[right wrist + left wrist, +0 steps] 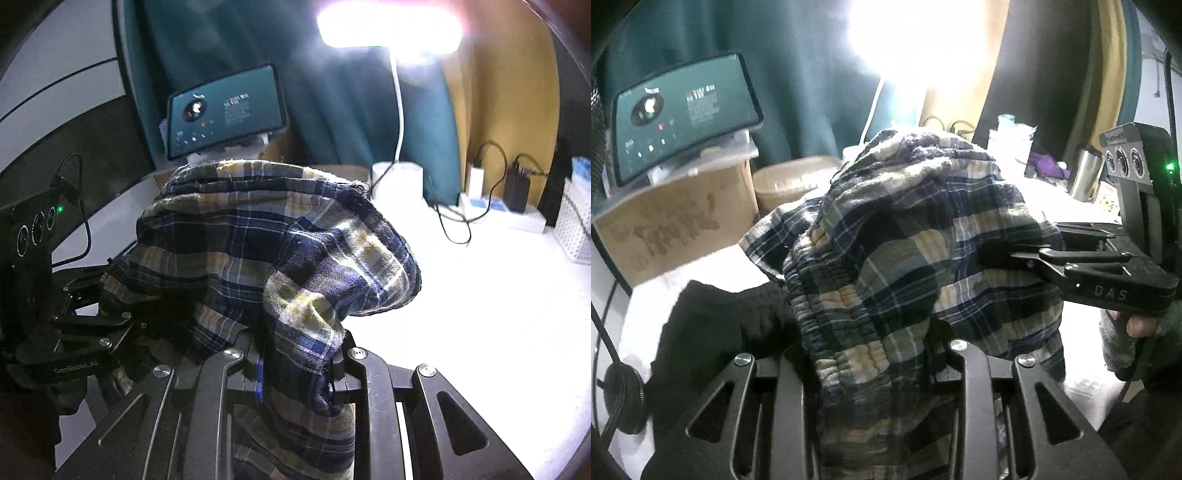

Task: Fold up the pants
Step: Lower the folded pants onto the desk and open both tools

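Note:
The plaid pants (905, 251), navy, grey and yellow check, hang bunched and lifted above the white table. My left gripper (875, 373) is shut on their gathered elastic waistband, which drapes over its fingers. My right gripper (295, 369) is shut on another fold of the pants (266, 240). In the left wrist view the right gripper (1004, 254) comes in from the right and bites the cloth's edge. In the right wrist view the left gripper (122, 321) holds the cloth at the left. Both fingertip pairs are hidden by fabric.
A black garment (720, 332) lies on the white table (480, 314) at the left. A cardboard box (672, 221) with a tablet (683, 114) on it stands behind. A lamp (391, 29), chargers and cables (480, 199), a white basket (576, 221) and a steel tumbler (1084, 173) line the back.

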`<state>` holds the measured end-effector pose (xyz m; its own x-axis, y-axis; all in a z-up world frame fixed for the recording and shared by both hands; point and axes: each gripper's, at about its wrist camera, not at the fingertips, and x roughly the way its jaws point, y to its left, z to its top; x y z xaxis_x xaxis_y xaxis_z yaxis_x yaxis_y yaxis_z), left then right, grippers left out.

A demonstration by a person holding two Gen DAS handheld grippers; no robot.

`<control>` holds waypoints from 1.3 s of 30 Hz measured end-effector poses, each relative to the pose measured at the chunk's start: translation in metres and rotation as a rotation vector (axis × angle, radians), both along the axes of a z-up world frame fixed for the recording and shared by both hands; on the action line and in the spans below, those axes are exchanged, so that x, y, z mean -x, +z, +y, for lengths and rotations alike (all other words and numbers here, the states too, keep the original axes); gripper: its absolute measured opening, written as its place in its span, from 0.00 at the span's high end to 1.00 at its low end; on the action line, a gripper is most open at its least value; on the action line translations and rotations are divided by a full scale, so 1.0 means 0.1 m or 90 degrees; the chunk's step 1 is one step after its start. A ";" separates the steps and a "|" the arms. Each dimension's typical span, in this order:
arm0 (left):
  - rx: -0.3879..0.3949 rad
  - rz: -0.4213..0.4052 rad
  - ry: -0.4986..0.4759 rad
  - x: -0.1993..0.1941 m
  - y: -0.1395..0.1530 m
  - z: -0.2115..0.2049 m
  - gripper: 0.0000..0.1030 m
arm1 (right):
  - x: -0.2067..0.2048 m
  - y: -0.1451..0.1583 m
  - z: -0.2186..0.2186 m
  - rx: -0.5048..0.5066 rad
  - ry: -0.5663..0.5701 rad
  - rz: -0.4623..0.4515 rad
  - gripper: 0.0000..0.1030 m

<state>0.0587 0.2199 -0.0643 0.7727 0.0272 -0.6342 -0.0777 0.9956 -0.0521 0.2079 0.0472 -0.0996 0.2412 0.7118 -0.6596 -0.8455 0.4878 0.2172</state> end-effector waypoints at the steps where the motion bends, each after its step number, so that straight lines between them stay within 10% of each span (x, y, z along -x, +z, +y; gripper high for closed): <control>1: 0.003 0.007 0.003 -0.03 -0.03 0.02 0.70 | -0.05 -0.04 0.02 0.004 0.001 0.007 0.78; 10: 0.039 0.079 0.043 -0.25 -0.35 0.26 0.61 | -0.38 -0.52 0.18 0.051 -0.009 0.076 0.77; 21: 0.075 0.102 0.060 -0.26 -0.46 0.42 0.50 | -0.79 -0.70 -0.13 0.079 -0.079 0.085 0.43; 30: 0.054 0.108 0.068 -0.18 -0.26 0.39 0.50 | -0.99 -0.68 -0.53 0.110 -0.188 0.055 0.42; 39: 0.025 0.054 0.066 -0.22 0.04 0.41 0.47 | -0.95 -0.47 -0.26 0.063 -0.148 0.018 0.42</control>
